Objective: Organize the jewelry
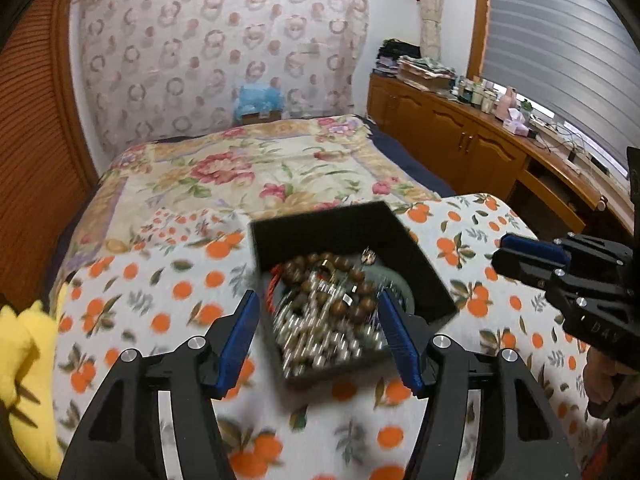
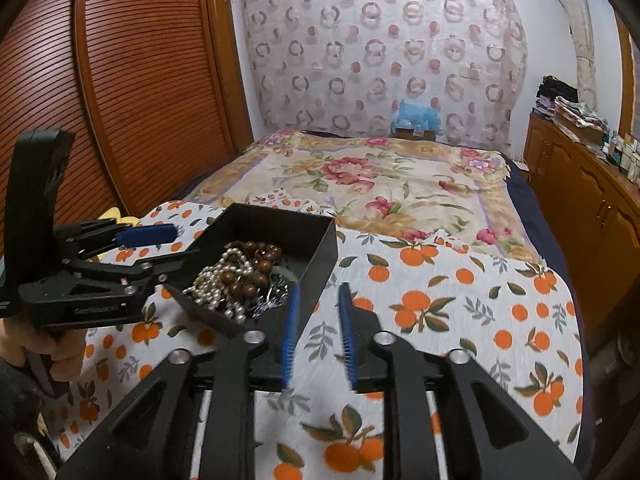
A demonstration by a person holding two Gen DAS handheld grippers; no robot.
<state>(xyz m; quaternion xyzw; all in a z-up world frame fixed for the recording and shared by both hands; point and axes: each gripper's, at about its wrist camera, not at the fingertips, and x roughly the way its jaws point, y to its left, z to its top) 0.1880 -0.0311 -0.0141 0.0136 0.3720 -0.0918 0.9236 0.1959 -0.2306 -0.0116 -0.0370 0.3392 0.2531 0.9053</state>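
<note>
A black open box [image 1: 332, 224] [image 2: 280, 220] sits on an orange-print cloth [image 1: 160, 312] [image 2: 460, 300]. It holds a tangle of jewelry: a white pearl necklace [image 2: 216, 280] [image 1: 320, 340], a brown wooden bead bracelet [image 2: 256, 264] [image 1: 344, 268] and silver chain pieces [image 2: 272, 300]. My left gripper [image 1: 318, 340] [image 2: 160, 248] is open, its blue pads straddling the near part of the box, which looks blurred. My right gripper [image 2: 318, 328] [image 1: 520, 256] is open and empty, just right of the box above the cloth.
The cloth lies on a bed with a floral quilt [image 2: 380, 176]. A yellow soft item [image 1: 28, 344] lies at the left. Wooden louvred doors [image 2: 140, 80] stand left; a wooden cabinet [image 1: 460, 140] with bottles and folded clothes stands right.
</note>
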